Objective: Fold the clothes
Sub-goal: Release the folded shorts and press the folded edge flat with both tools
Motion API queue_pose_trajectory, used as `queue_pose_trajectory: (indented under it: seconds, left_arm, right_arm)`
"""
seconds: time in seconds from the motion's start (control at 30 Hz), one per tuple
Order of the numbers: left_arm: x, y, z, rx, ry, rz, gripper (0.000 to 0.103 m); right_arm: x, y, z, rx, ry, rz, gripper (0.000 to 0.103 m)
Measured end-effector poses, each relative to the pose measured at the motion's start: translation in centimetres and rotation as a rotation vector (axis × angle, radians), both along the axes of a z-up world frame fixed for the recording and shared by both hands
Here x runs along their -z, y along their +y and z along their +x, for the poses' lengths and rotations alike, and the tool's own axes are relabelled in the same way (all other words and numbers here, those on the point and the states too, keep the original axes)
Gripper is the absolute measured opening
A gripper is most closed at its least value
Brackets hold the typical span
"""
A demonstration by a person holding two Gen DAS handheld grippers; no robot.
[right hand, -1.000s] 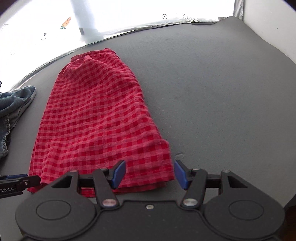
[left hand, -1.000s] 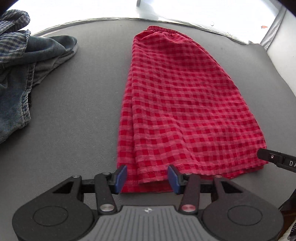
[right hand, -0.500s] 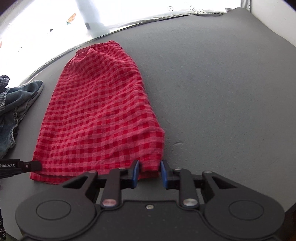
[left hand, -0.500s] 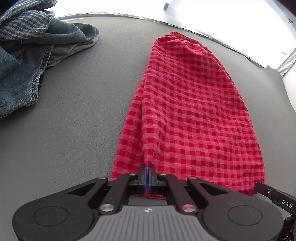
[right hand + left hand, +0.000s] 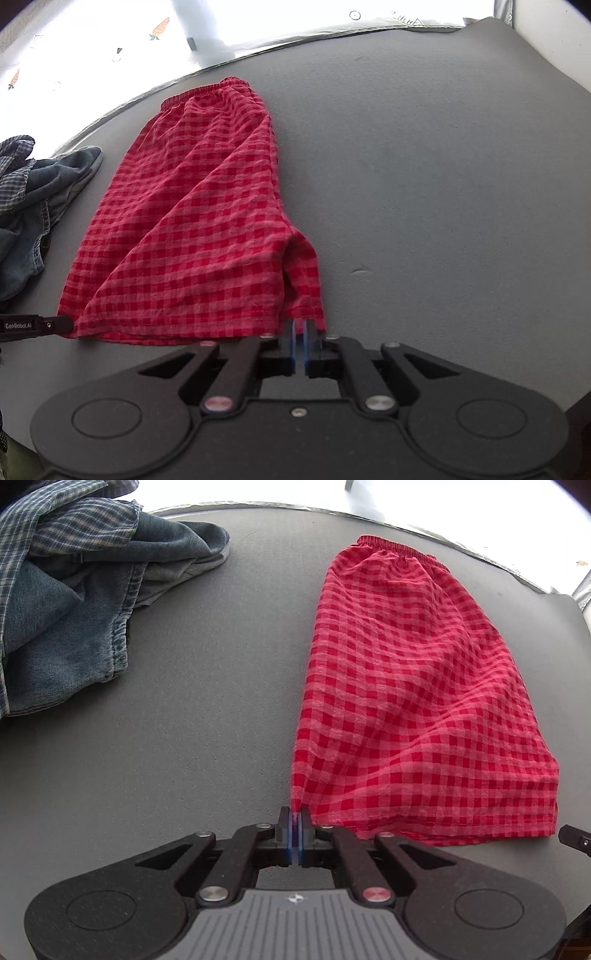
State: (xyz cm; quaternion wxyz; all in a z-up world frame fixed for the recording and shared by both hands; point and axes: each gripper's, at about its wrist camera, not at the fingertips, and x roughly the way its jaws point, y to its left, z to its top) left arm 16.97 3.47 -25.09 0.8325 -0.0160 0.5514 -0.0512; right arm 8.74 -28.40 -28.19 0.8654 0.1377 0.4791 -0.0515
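Left gripper [image 5: 294,825] and right gripper [image 5: 300,341] each pinch hem corner of red checked shorts [image 5: 413,701]; jaws just closed. Fold not begun; denim pile [image 5: 66,627] untouched.

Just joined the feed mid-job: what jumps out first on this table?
The red checked shorts lie flat in the middle of the grey table, waistband at the far end. Each near hem corner is pinched: one by the left tool, the other by the right tool. A heap of jeans sits off to the left.
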Motion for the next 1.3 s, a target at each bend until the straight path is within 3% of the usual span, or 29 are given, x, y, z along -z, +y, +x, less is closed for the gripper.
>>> queue_pose_trajectory:
  seconds: [0.07, 0.13, 0.2, 0.27, 0.33, 0.5, 0.57, 0.6, 0.63, 0.73, 0.9, 1.03, 1.13, 1.23, 1.3]
  left_arm:
    - [0.0, -0.2, -0.3, 0.0, 0.0, 0.002, 0.007]
    - [-0.1, -0.2, -0.3, -0.012, 0.002, -0.007, 0.007]
    - [-0.3, -0.2, 0.1, -0.01, 0.007, -0.015, 0.007]
    - [-0.3, 0.0, 0.3, 0.003, 0.008, -0.014, 0.007]
    - [-0.3, 0.2, 0.5, 0.009, 0.011, -0.015, 0.007]
    - [-0.1, 0.8, 0.9, 0.018, 0.016, -0.025, 0.007]
    - [0.0, 0.9, 1.0, 0.016, 0.023, -0.041, 0.007]
    - [0.0, 1.0, 1.1, 0.014, 0.026, -0.049, 0.007]
    - [0.0, 1.1, 1.1, 0.013, 0.029, -0.058, 0.008]
    - [-0.4, 0.7, 0.8, 0.04, 0.032, -0.082, 0.008]
    - [0.0, -0.4, 0.6, 0.1, 0.037, -0.081, 0.008]
    - [-0.1, -0.6, 0.7, 0.128, 0.026, -0.055, 0.009]
    - [-0.9, -0.2, 0.5, 0.146, -0.006, -0.028, 0.025]
    - [-1.1, 0.3, 0.8, 0.139, -0.033, -0.05, 0.031]
    - [-0.9, 0.6, 1.3, 0.124, -0.03, -0.08, 0.036]
  right_arm:
    - [-0.1, 0.3, 0.3, -0.036, -0.006, -0.043, 0.02]
    - [-0.3, 1.2, 0.8, -0.104, -0.021, -0.109, 0.038]
    - [-0.4, 2.4, 1.2, -0.194, -0.028, -0.174, 0.045]
    - [-0.4, 3.6, 1.5, -0.255, -0.042, -0.206, 0.046]
    - [-0.4, 3.8, 2.0, -0.249, -0.053, -0.162, 0.046]
    - [0.5, 2.6, 3.5, -0.1, -0.012, -0.073, 0.046]
    - [0.6, 1.6, 3.9, -0.064, -0.019, -0.016, 0.034]
    - [0.6, 1.3, 4.0, -0.057, -0.011, -0.004, 0.013]
    - [0.6, 1.1, 4.1, -0.052, -0.002, -0.001, 0.004]
    - [-0.4, 0.1, 3.9, -0.039, -0.001, 0.002, 0.003]
    - [-0.7, -1.0, 3.8, -0.021, 0.024, -0.035, 0.004]
    - [-0.1, -1.3, 4.1, -0.009, 0.032, -0.018, 0.015]
    - [-0.6, -1.9, 3.7, 0.007, 0.0, -0.014, 0.035]
    - [-0.9, -2.7, 3.5, 0.038, -0.025, -0.011, 0.043]
    - [-0.6, -3.4, 3.7, 0.058, -0.026, 0.02, 0.043]
